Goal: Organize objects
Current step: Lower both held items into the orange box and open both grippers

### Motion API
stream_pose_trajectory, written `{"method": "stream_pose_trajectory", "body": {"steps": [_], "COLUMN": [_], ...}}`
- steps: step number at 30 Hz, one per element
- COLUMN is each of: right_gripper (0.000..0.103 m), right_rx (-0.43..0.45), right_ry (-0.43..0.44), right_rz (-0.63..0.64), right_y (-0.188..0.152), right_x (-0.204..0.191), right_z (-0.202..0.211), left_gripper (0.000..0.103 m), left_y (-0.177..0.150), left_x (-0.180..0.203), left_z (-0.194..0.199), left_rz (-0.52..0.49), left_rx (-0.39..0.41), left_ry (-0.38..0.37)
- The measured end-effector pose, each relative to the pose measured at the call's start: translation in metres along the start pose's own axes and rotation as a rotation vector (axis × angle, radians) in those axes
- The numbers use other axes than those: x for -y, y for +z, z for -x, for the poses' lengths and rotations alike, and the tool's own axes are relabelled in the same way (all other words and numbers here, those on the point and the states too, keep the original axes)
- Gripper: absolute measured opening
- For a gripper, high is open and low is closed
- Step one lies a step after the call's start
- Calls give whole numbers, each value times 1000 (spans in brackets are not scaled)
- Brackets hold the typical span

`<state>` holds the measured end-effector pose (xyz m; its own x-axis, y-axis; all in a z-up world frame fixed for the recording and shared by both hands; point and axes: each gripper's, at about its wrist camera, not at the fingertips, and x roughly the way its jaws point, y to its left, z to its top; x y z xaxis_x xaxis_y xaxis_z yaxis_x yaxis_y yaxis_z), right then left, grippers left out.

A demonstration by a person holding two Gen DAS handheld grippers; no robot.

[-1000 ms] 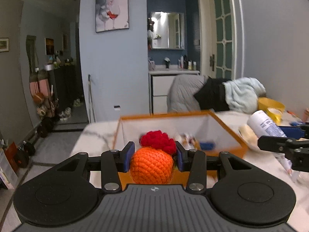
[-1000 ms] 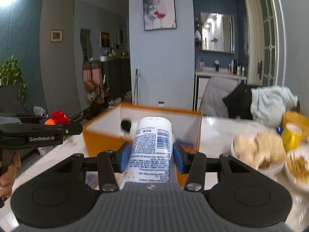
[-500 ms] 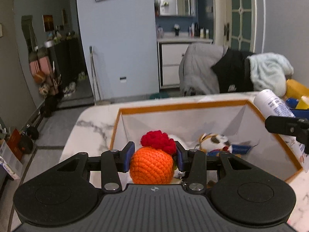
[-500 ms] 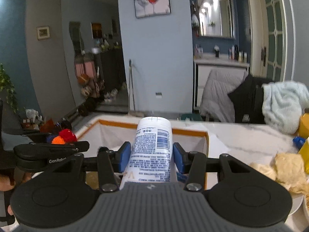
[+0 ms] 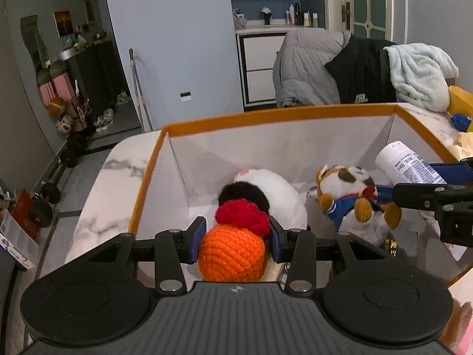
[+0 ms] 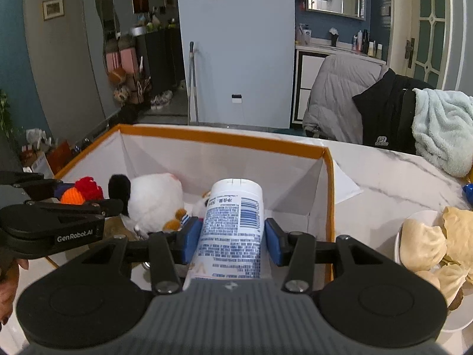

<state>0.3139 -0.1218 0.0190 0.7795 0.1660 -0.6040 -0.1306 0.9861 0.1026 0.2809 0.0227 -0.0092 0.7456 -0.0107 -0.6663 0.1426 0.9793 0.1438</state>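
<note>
Both loads hang over the open box; the step in hand, as I judge it, is the drop.

Marble-patterned worktop [image 6: 393, 183]: hard, glossy, white with grey veins. It carries the orange-rimmed white cardboard box [image 5: 283, 112], square, with thin creased walls that look likely to flex if knocked. I should keep both tools clear of the rim and lower inside before letting go.

White plush toy with a black fuzzy ear [image 5: 275, 189]: soft and rounded, lying mid-box. Beside it is a small brown-and-white plush dog in a blue top [image 5: 348, 195]. Both will cushion a drop but may tip whatever lands on them. Bare floor shows at the near left and near right of the box; I would aim for those.

White cylindrical plastic bottle with blue printed label [image 6: 233, 224]: smooth, rigid, flat-capped. My right gripper [image 6: 233, 238] is clamped on it mid-body, cap forward, over the box's near right. It is slick and round, so I should set it low and lay it along a wall or it may roll.

Orange crocheted yarn ball with a red crocheted tuft [image 5: 232, 251]: knobbly, squashy, light. My left gripper [image 5: 235, 241] pinches it between the blue pads, over the box's near left. It won't bounce; a plain release will do.
</note>
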Motion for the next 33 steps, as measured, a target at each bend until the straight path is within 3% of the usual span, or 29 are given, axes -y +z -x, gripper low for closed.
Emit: {"method": "stream_pose_trajectory", "body": {"steps": [13, 23, 33], "right_gripper": [50, 50, 50], "right_rx": [-36, -59, -108], "right_ry": [-33, -102, -108], "right_rz": [4, 137, 146], "right_y": [-4, -11, -6], "right_x": [3, -7, -8], "right_z": [-8, -12, -15], "left_gripper": [50, 50, 50], "left_y": [-3, -4, -3], "left_x": [1, 4, 5], "left_z": [-10, -12, -14], "left_rz": [-1, -17, -34], "left_rx": [-58, -79, -94], "left_ry": [-8, 9, 14]}}
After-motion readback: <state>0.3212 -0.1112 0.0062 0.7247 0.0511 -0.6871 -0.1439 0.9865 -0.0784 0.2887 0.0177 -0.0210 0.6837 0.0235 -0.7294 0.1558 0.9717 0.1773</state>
